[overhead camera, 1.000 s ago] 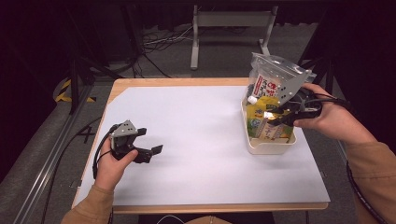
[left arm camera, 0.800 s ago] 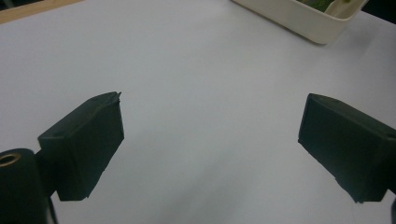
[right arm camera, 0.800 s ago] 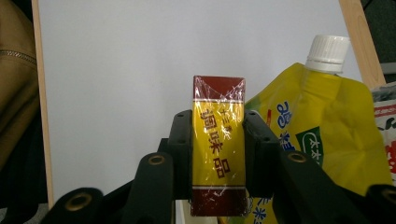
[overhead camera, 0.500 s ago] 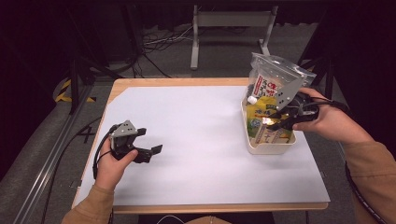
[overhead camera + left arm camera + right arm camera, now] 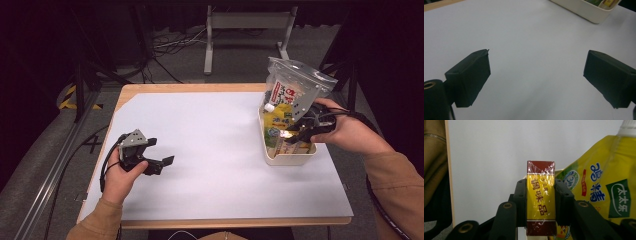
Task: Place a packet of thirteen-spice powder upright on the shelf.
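the right gripper [image 5: 541, 202] has its jaws clamped on a small box [image 5: 541, 197], one jaw pressed flat against each long side. the box is a narrow upright carton wrapped in shiny clear film that wrinkles near the top. its face is bright yellow with dark red characters running down it, and a dark red band closes off the top and the bottom end. in the high view the box [image 5: 288, 135] sits at the right gripper [image 5: 295, 133], over the cream tub [image 5: 290, 159] on the right side of the counter [image 5: 215, 150]. just beside the box, in the right gripper view, stands a yellow pouch [image 5: 604, 182] with a white cap, blue characters and a green label; box and pouch look close enough to touch, but i cannot tell if they do. a clear zip bag [image 5: 295, 87] with a red and white pack inside stands at the far end of the tub.

the left gripper [image 5: 162, 162] rests on the left of the counter, well apart from the tub, with its jaws wide open and nothing between them.
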`<action>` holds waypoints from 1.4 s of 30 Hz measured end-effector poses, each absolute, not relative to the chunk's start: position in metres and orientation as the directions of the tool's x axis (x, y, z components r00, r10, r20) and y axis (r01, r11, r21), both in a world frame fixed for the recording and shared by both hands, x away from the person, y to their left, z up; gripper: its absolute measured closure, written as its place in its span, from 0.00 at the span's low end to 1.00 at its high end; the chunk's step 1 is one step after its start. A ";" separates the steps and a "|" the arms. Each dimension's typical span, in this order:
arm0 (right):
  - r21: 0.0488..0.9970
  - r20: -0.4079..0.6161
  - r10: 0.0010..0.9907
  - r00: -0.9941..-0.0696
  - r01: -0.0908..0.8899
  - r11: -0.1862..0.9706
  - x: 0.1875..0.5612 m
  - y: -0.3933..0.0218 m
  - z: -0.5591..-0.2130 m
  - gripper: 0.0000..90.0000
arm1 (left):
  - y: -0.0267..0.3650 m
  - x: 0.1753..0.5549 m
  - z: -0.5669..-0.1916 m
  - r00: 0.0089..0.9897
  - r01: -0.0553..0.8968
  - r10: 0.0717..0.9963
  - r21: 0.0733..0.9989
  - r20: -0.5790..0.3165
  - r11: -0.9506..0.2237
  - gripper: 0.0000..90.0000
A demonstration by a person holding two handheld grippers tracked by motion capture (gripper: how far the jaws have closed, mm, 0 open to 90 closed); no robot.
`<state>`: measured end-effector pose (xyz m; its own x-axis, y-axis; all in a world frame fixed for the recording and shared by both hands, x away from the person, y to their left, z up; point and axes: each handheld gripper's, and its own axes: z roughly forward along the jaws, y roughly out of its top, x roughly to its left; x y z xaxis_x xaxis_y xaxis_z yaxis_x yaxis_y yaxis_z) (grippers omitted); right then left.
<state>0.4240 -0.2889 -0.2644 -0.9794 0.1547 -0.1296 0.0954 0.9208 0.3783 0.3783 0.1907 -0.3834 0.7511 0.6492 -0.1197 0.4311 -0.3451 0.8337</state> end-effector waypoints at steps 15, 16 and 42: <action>0.320 -0.133 0.177 -0.975 0.127 0.939 0.424 -0.293 -0.284 0.75 | 0.189 0.379 -0.385 0.751 0.447 0.648 0.819 -0.125 -0.360 0.07; 0.316 -0.131 0.180 -0.975 0.131 0.940 0.424 -0.293 -0.285 0.75 | 0.188 0.379 -0.385 0.751 0.448 0.648 0.818 -0.127 -0.360 0.07; 0.253 -0.124 0.204 -0.971 0.168 0.953 0.424 -0.299 -0.301 0.72 | 0.187 0.379 -0.387 0.753 0.455 0.645 0.813 -0.132 -0.364 0.07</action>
<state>0.4240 -0.2994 -0.3013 -0.9710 0.2044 -0.1238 0.1683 0.9527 0.2529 0.3787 0.1867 -0.3865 0.7526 0.6450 -0.1321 0.4549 -0.3644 0.8126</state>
